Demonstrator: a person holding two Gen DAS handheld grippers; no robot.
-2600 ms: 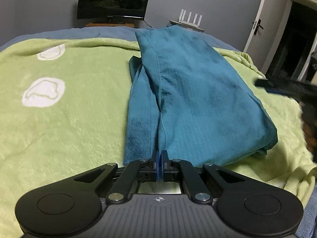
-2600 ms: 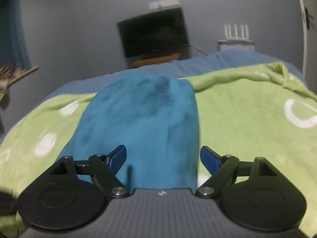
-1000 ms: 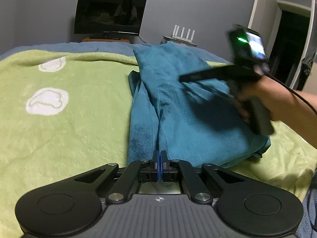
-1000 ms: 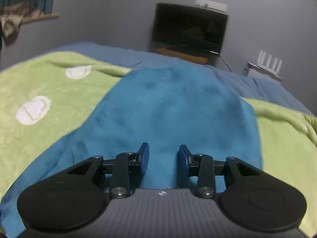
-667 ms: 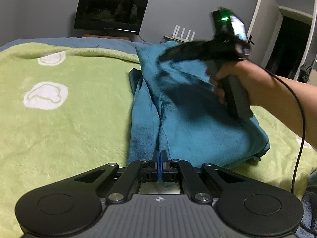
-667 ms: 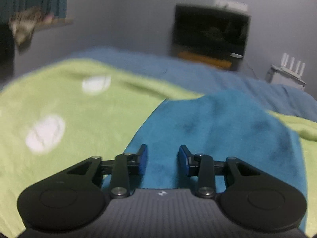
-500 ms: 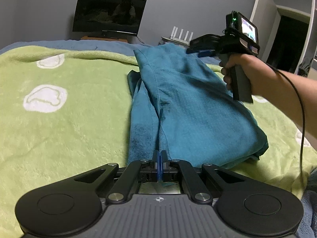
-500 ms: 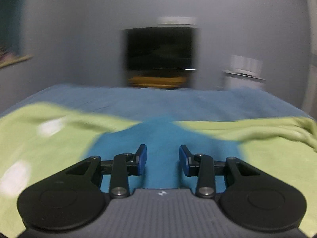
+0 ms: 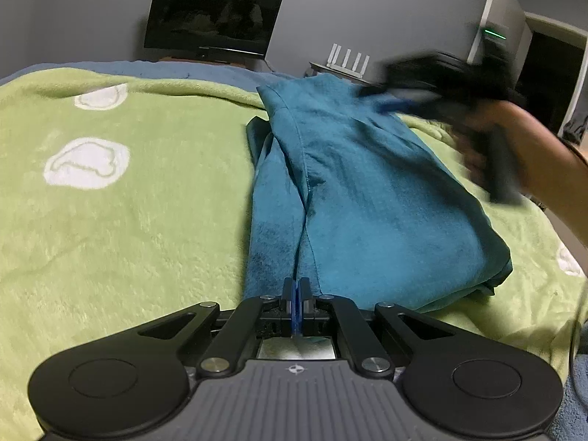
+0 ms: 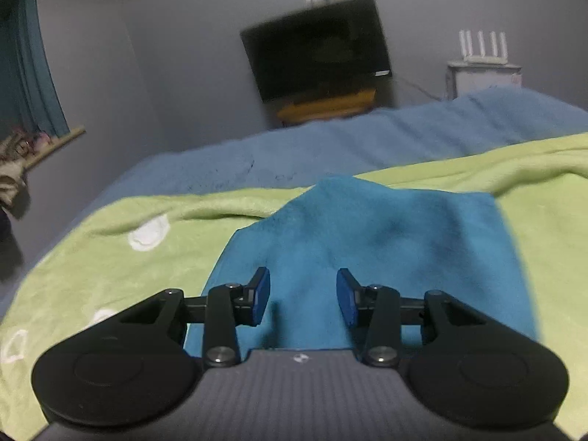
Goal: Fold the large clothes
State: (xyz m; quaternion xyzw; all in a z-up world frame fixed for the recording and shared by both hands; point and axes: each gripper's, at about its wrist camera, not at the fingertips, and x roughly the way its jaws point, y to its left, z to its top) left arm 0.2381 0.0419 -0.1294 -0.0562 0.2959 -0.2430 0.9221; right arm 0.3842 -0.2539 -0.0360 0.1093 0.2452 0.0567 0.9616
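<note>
Garment (image 9: 367, 198), teal and part-folded lengthwise, lies on the green blanket (image 9: 128, 220). Left gripper (image 9: 295, 290) has its jaws pinched together at the near hem; whether cloth sits between them cannot be told. Right gripper (image 10: 303, 296) hovers over the far end, jaws opening, nothing between. Best practice: grasp the far corner squarely, then bring it toward the near hem.

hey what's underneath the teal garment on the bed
The teal garment lies on a green blanket, itself over a blue cover. Whatever sits directly beneath the garment is hidden.
</note>
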